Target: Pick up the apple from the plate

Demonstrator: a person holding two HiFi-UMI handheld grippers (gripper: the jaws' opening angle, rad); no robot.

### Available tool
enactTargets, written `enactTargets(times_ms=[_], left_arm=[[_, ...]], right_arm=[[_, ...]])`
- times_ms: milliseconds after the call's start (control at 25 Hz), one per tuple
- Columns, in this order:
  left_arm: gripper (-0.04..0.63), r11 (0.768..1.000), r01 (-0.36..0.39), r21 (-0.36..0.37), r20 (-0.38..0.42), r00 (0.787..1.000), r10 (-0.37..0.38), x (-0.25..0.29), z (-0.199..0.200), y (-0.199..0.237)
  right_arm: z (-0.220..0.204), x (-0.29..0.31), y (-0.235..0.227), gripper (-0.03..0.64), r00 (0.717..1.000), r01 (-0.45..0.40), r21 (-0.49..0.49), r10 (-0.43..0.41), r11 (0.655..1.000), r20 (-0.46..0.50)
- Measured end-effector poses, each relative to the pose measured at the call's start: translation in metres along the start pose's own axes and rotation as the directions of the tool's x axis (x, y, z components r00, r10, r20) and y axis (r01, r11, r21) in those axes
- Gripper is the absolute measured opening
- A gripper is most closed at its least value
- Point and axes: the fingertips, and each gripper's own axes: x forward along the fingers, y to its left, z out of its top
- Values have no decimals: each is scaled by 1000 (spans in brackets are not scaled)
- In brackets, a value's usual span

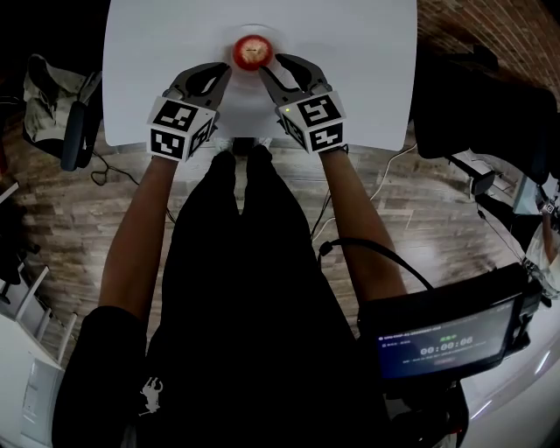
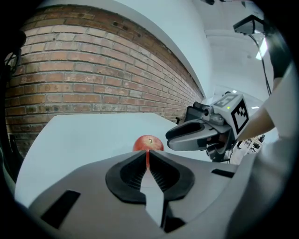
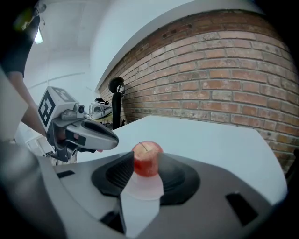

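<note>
Right gripper view: apple (image 3: pixel 147 158) on the plate (image 1: pixel 254 27) at the table's (image 1: pixel 367 70) far edge, framed by the right gripper's (image 1: pixel 273 68) parted, empty jaws, which should be centred about its widest girth before closing; left gripper (image 1: pixel 223 77) clenched, empty.

screen (image 1: pixel 446 337) showing timer digits 00:00:00, its smaller text too blurred to read

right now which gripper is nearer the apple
Right. The right gripper, jaws parted, has the apple at its gap; the left gripper, jaws together, is just short of it on the other side.
</note>
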Motion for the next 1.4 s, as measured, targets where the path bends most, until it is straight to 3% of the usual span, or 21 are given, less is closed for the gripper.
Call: enactTargets(times_ms=[200,520,680,1400], left_arm=[[8,1000,4,6,-25,1000,-4,0,-9,3],[8,1000,-3,5,-23,1000,3,-2,-12,8],[8,1000,-6,1,-23,1000,6,-4,-13,9],[8,1000,-25,-16,-26,999,25,-8,-15,18]], right_arm=[[-6,11,5,219,1000,-7,-34,6,999,-28],[-13,22,7,256,999,2,-66,-5,998,-52],[-16,25,4,311,998,15,-85,-20,996,-60],[-15,53,-1,391,995,24,-150,-38,988,-88]])
